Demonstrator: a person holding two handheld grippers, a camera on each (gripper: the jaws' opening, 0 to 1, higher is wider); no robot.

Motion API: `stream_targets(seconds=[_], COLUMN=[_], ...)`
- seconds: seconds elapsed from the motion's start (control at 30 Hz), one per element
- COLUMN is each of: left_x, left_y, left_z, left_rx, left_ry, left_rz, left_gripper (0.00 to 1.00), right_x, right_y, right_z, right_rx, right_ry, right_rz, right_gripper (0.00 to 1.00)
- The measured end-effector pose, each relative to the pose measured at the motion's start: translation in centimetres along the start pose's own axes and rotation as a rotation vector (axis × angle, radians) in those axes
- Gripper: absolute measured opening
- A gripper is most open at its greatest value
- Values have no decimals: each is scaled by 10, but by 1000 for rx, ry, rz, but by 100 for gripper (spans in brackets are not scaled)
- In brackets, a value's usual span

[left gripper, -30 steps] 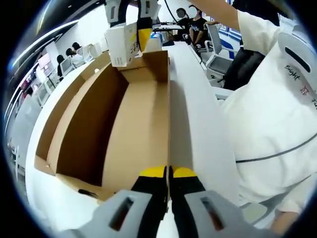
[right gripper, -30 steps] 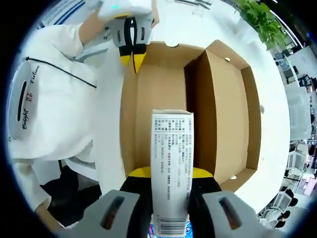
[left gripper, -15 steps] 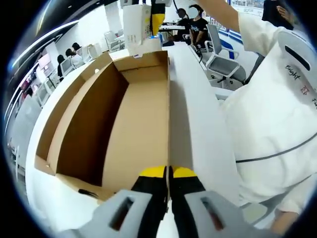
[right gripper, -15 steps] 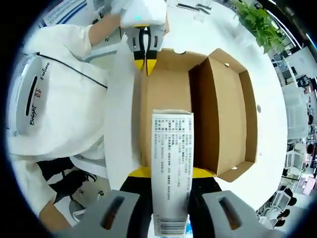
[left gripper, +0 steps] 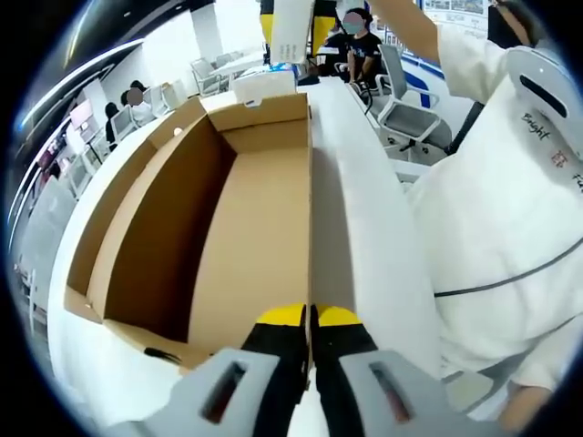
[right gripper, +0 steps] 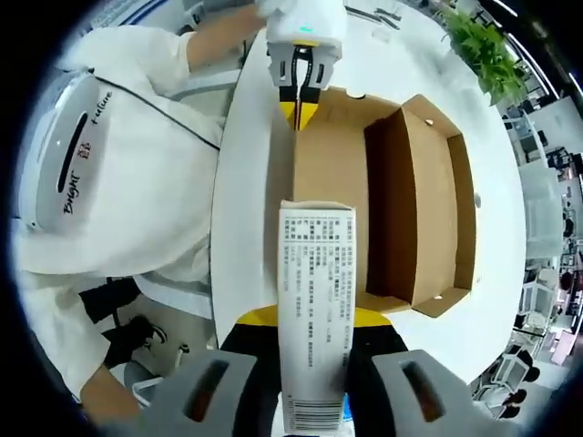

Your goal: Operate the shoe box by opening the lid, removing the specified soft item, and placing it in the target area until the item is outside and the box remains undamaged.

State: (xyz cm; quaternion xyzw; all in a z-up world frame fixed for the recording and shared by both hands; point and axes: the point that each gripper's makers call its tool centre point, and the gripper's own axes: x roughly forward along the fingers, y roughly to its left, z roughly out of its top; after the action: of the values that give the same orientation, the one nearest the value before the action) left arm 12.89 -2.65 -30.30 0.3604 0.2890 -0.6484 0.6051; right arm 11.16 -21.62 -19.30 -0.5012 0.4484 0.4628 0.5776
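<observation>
In the left gripper view, the open shoe box (left gripper: pixel 228 209) lies on the white desk (left gripper: pixel 364 218), its brown inside bare. The left gripper (left gripper: pixel 310 319) is at the near end of the shoe box, its yellow tips pressed together on the thin edge of the box wall. Beyond the far end of the shoe box, the white packet (left gripper: pixel 291 27) hangs in the air. To the right of the shoe box stands a person in white clothes (left gripper: pixel 492 200).

In the right gripper view, the right gripper (right gripper: pixel 314 319) is clamped on the white packet (right gripper: pixel 315 300), a long soft pack with printed text, held above the near end of the shoe box (right gripper: pixel 383 200). The left gripper (right gripper: pixel 299 96) touches the far end of the box.
</observation>
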Motion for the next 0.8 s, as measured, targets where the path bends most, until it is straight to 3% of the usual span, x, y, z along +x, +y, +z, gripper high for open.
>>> stream_targets(seconds=[0.13,0.27,0.37,0.47,0.8], left_x=[0,0,1,1,2], left_y=[-1,-2,-2,-2,-1], left_z=[1,1,1,1,1], left_rx=[1,-2,-4,-9,-9], left_ry=[1,2,2,8,-2], left_rz=[-1,-1,-2,-5,13], left_gripper=[1,1,1,1,1], right_x=[-3,-7,-9,-11,-3], right_y=[6,9,12,12,35], right_z=[-15,-26,-35,-39,-78], right_rx=[-1,-7,-63,-24,19], right_ry=[41,28,37,38,68], right_rz=[-2,-18,-7,4,48], right_gripper=[22,22,22,22,22])
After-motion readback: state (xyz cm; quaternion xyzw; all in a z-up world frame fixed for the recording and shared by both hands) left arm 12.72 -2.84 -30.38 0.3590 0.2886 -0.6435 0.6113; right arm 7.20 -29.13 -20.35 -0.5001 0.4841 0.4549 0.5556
